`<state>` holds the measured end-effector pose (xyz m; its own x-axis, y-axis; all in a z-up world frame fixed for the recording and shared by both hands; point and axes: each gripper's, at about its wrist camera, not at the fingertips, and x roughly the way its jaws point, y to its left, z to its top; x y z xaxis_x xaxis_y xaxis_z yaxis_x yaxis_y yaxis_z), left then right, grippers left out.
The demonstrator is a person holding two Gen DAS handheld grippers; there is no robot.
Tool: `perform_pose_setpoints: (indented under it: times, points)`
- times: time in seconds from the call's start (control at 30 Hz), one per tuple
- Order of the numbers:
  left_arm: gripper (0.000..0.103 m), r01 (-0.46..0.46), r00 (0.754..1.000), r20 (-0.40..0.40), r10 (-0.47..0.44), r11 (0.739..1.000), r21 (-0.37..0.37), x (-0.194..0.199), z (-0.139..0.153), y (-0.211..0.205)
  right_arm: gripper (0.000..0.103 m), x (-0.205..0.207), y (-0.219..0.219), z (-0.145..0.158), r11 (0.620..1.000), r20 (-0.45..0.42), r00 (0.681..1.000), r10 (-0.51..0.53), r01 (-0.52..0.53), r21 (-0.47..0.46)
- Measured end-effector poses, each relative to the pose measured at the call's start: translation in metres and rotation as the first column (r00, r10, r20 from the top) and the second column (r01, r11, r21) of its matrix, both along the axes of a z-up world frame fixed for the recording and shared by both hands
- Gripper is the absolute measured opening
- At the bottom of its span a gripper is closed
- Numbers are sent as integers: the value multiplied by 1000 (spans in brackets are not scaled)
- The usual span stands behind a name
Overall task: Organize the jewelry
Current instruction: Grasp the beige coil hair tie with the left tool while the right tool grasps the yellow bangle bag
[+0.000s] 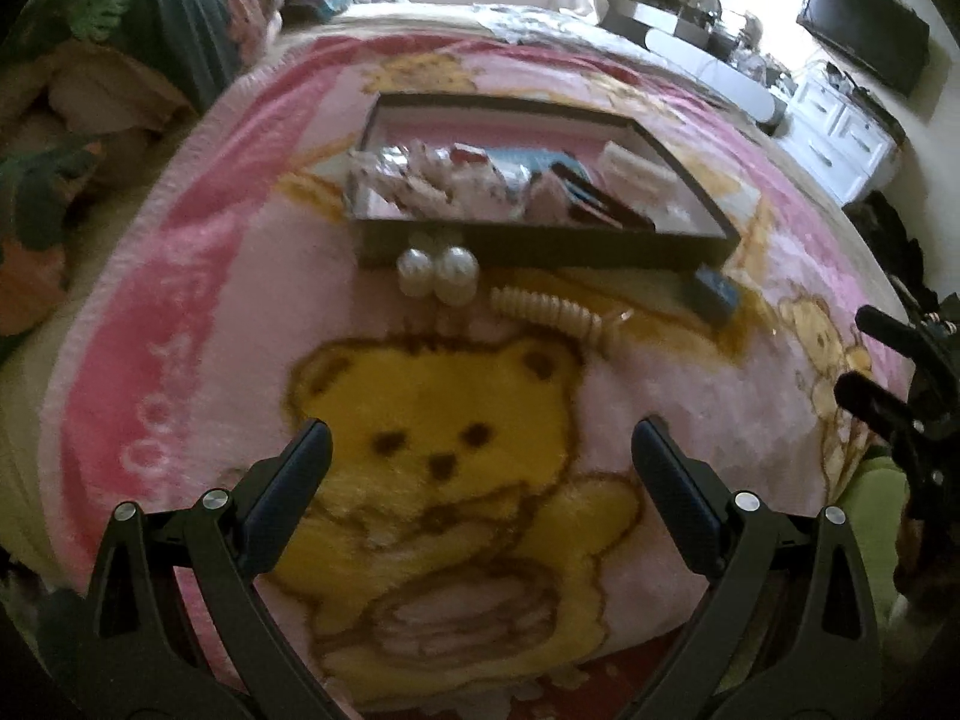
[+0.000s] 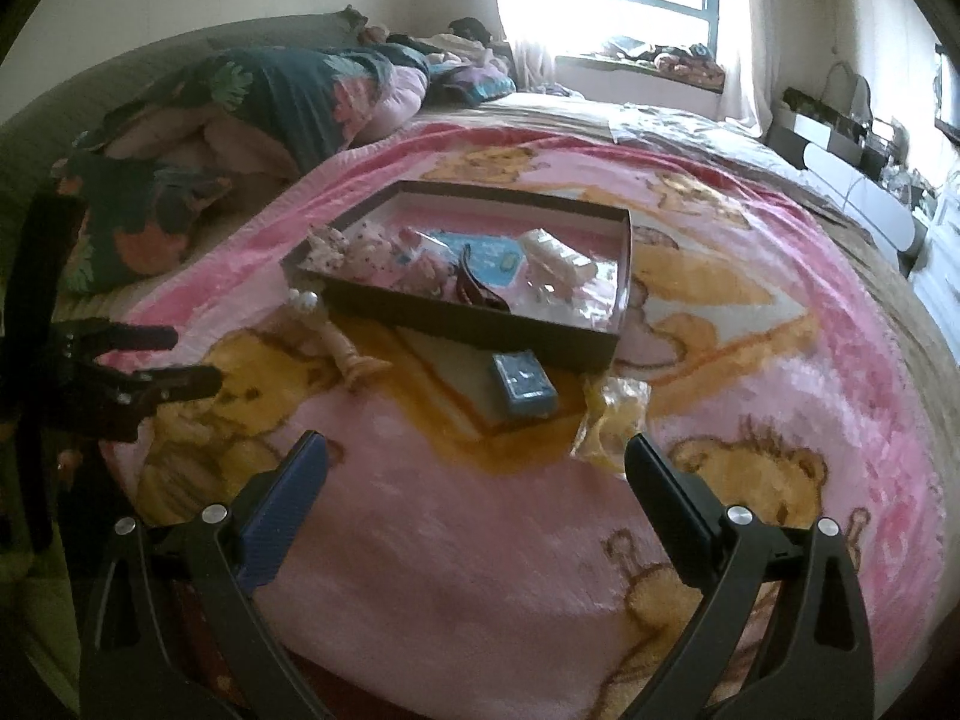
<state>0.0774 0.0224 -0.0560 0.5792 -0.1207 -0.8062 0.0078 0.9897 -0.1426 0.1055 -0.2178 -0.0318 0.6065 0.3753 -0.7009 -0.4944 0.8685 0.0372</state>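
Note:
A dark shallow tray (image 1: 540,249) (image 2: 456,324) with several jewelry pieces and packets lies on the pink bear blanket. In front of it lie two large pearl pieces (image 1: 438,273) (image 2: 305,300), a cream beaded bracelet (image 1: 552,312) (image 2: 342,354), a small blue box (image 1: 714,294) (image 2: 525,390) and a clear plastic bag (image 2: 612,420). My left gripper (image 1: 480,468) is open and empty, well short of the pearls. My right gripper (image 2: 477,474) is open and empty, just short of the blue box and bag.
The pink blanket (image 1: 240,300) (image 2: 450,570) covers a bed. Folded quilts and pillows (image 1: 120,60) (image 2: 240,108) lie at the far left. A white cabinet (image 1: 840,132) and a TV (image 1: 864,30) stand to the right. Each gripper shows in the other's view (image 1: 900,396) (image 2: 132,372).

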Motion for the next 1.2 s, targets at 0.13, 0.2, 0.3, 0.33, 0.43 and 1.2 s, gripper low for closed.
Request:
perform_pose_setpoints:
  times: [0.13, 0.2, 0.3, 0.33, 0.43, 1.2]
  points:
    - [93, 34, 999, -8, -34, 999, 5, 7, -9, -12, 98, 9, -7, -9, 1000, -24, 1000, -18, 18, 12]
    - [93, 52, 998, -18, -52, 999, -1, 12, -12, -18, 97, 12, -10, -12, 999, -32, 999, -29, 29, 16]
    - [92, 72, 997, -23, -72, 997, -4, 20, -18, -29, 92, 18, -14, -18, 999, -46, 998, -45, 46, 12]
    - [92, 78, 997, -24, -78, 997, -9, 24, -20, -33, 87, 19, -15, -19, 999, -50, 998, -50, 50, 10]
    - [91, 75, 996, -39, -76, 997, -28, 37, -25, -39, 86, 26, -22, -25, 996, -65, 994, -84, 85, 13]
    - [43, -18, 1000, -8, 18, 999, 43, 96, -43, -58, 61, 102, -46, -65, 971, -219, 949, -225, 238, 33]
